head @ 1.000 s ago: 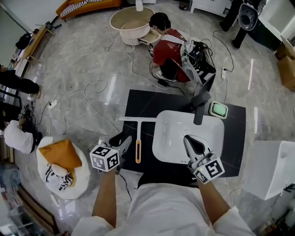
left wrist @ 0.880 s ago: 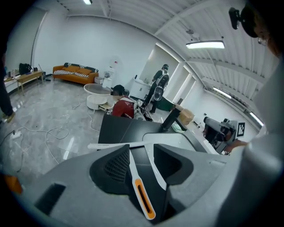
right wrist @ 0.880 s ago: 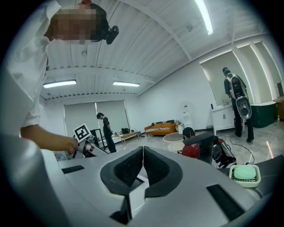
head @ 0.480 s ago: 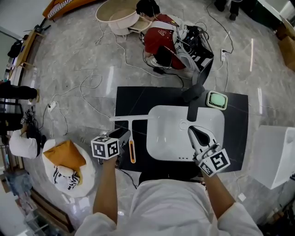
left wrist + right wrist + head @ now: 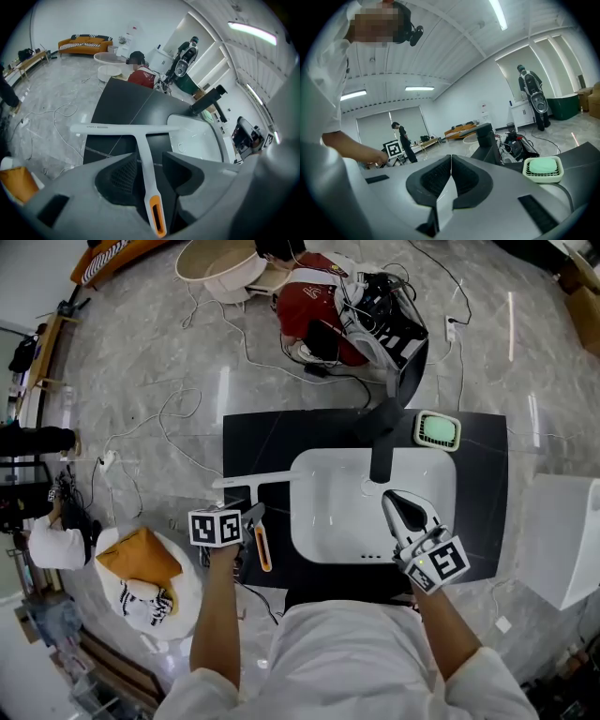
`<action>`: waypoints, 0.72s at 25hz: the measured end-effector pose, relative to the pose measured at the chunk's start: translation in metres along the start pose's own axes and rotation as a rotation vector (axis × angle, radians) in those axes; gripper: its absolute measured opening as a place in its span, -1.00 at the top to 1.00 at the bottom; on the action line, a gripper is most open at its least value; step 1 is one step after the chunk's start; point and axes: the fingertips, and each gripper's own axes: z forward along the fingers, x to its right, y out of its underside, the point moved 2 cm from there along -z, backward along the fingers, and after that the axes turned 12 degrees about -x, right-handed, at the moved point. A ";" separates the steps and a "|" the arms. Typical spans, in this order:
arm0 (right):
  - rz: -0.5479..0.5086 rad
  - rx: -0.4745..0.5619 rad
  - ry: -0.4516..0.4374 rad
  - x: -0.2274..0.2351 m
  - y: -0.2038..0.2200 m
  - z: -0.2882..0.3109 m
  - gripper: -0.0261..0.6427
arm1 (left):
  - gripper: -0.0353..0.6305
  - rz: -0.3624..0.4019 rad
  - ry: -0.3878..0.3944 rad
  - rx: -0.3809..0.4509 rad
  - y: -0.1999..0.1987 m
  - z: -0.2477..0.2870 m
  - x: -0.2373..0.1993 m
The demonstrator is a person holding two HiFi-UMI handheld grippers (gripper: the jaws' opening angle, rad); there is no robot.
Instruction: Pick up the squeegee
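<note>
L gripper (image 5: 149,160): jaws wide apart, have just been opening. Squeegee (image 5: 139,140) handle runs between them, nearer the L pad, with the orange end (image 5: 157,215) at the jaw roots and the blade (image 5: 119,130) lying crosswise just ahead of the tips. No clear pad contact on either side, so not gripped yet.

Change vs. a sec ago: L gripper has dropped and tipped down from above the counter (image 5: 253,437) to straddle the handle. Squeegee hasn't shifted and still lies flat on the black top. Reading: approach looks done, the next step is prob. to close on the handle and then lift. Handle is off-centre in the gap, so it may get nudged sideways as the jaws shut.

R gripper (image 5: 451,157): jaws together, nothing between them. It hangs over the sink (image 5: 309,512), with the tap (image 5: 487,136) ahead of the tips and the soap dish (image 5: 542,169) off to their R. No part in the pick so far.

Writing: small print strip near the blade's L end, too small to read. Marker cubes carry b/w squares only, no text.
</note>
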 end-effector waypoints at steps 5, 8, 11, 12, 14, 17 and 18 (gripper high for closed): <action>-0.001 0.003 0.008 0.006 0.001 -0.002 0.88 | 0.37 -0.016 -0.001 -0.039 0.003 0.008 -0.001; 0.002 0.004 0.012 0.008 0.003 -0.002 0.88 | 0.43 -0.025 -0.012 -0.039 0.005 0.008 -0.003; 0.015 0.004 0.017 0.011 0.006 -0.003 0.88 | 0.58 -0.029 -0.025 -0.044 0.006 0.009 -0.004; 0.018 0.005 0.019 0.012 0.007 -0.004 0.88 | 0.59 -0.031 -0.025 -0.045 0.007 0.010 -0.004; 0.020 0.009 0.023 0.012 0.007 -0.006 0.88 | 0.61 -0.033 -0.021 -0.044 0.007 0.011 -0.003; 0.017 0.016 0.032 0.013 0.006 -0.009 0.88 | 0.62 -0.049 -0.003 -0.038 0.007 0.012 -0.005; 0.016 0.017 0.037 0.014 0.006 -0.011 0.88 | 0.63 -0.057 0.003 -0.036 0.007 0.012 -0.005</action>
